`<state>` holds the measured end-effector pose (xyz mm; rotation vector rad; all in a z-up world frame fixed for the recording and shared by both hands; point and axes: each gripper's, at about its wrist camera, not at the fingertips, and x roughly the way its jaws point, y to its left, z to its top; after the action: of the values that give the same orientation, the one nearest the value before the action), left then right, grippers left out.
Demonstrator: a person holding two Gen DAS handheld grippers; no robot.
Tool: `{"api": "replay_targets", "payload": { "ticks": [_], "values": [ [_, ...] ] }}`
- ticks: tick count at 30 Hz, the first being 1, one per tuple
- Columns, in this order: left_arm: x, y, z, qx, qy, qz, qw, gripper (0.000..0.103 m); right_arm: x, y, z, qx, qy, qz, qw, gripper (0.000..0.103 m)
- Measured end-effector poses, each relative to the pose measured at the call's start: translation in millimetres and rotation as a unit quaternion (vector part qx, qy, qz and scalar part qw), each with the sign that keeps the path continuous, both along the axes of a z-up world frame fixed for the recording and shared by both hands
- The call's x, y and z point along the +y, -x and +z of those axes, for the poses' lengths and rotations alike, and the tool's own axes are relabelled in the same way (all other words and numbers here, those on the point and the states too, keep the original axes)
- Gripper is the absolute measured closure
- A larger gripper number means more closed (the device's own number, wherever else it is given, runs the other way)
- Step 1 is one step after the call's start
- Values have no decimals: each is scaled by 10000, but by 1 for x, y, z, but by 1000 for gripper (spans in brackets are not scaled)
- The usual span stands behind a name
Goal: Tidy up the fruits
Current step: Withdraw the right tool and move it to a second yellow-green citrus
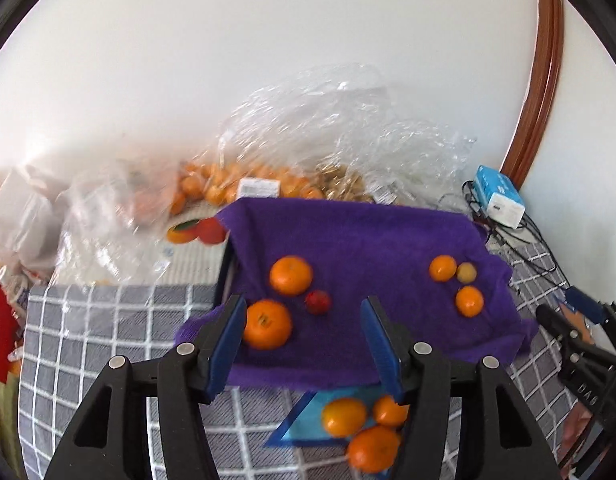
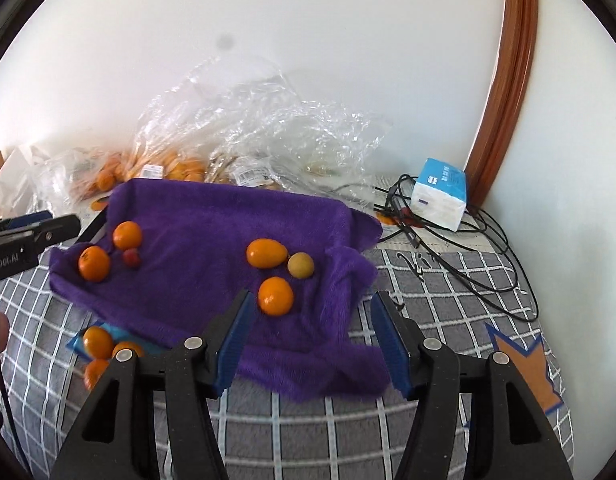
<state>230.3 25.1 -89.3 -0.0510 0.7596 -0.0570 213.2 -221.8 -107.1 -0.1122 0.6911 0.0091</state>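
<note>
A purple towel lies over a box on a grey checked cloth. On its left sit two oranges and a small red fruit. On its right sit two small oranges and a yellowish fruit. Three oranges lie on a blue sheet in front of the towel. My left gripper is open and empty, its left finger beside the near-left orange. My right gripper is open and empty over the towel's right edge.
Clear plastic bags holding oranges and nuts stand behind the towel against the white wall. A blue-and-white tissue pack and black cables lie at the right. An orange star patch marks the cloth. A wooden frame runs up the right.
</note>
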Motion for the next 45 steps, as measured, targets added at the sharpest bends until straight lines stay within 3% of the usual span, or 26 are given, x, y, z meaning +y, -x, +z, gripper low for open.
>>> {"api": "replay_targets", "payload": {
  "ticks": [3, 8, 16, 24, 45],
  "values": [
    [18, 14, -12, 175, 41, 163, 9997, 46, 4, 12, -3, -55, -4, -98, 9999, 43],
    [47, 40, -33, 332, 322, 345, 9983, 46, 13, 24, -19, 218, -359, 58, 9991, 43],
    [74, 65, -69, 505, 353, 659, 9959, 43, 37, 45, -35, 421, -219, 372, 9982, 43],
    [86, 82, -88, 309, 512, 765, 9953, 41, 49, 52, -43, 505, -267, 499, 9971, 43],
    [98, 89, -93, 271, 701, 1070, 9914, 38, 60, 51, -55, 682, -515, 731, 9937, 43]
  ]
}}
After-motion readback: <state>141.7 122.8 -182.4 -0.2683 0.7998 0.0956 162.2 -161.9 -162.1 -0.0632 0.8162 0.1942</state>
